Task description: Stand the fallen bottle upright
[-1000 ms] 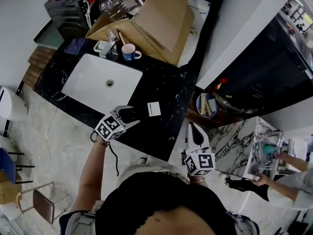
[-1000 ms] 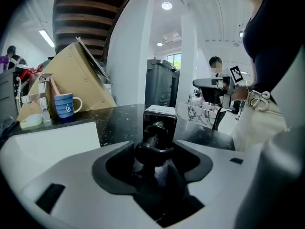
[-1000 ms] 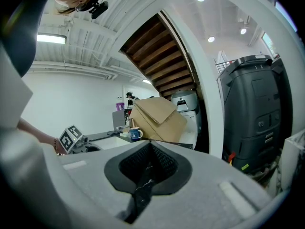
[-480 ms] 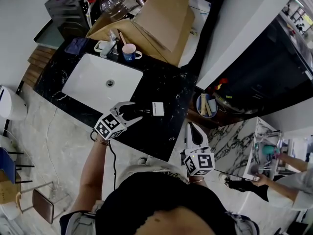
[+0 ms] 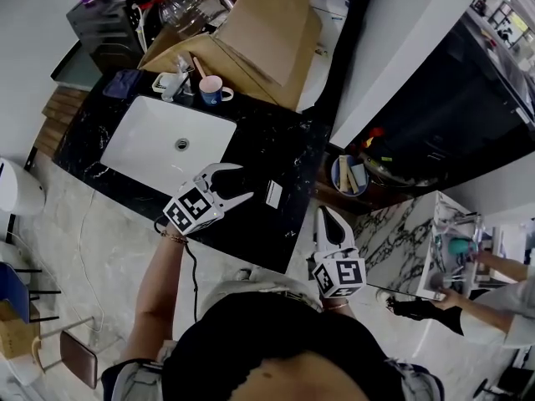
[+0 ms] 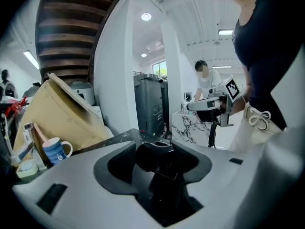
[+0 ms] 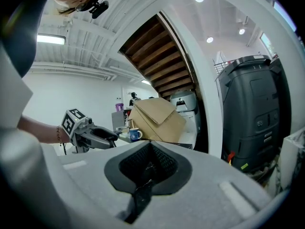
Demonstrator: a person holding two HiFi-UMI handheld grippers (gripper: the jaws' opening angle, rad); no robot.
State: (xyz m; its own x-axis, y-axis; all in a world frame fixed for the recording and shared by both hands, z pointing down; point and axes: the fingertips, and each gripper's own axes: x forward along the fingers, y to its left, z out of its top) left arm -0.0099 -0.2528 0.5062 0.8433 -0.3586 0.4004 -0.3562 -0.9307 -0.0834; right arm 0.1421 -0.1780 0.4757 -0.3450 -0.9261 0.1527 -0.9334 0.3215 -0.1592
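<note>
Black bottle pinched in my L claw; R claw pressed together, empty. Sink beside it, mug & cardboard box behind on counter.

Black counter lies free right of the sink — cardboard box walls the far edge.

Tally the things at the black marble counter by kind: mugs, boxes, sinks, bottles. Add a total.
Blue-and-white ceramic mug: 1
Large brown cardboard box: 1
White rectangular sink basin: 1
Dark bottle with a white label: 1
Total: 4
</note>
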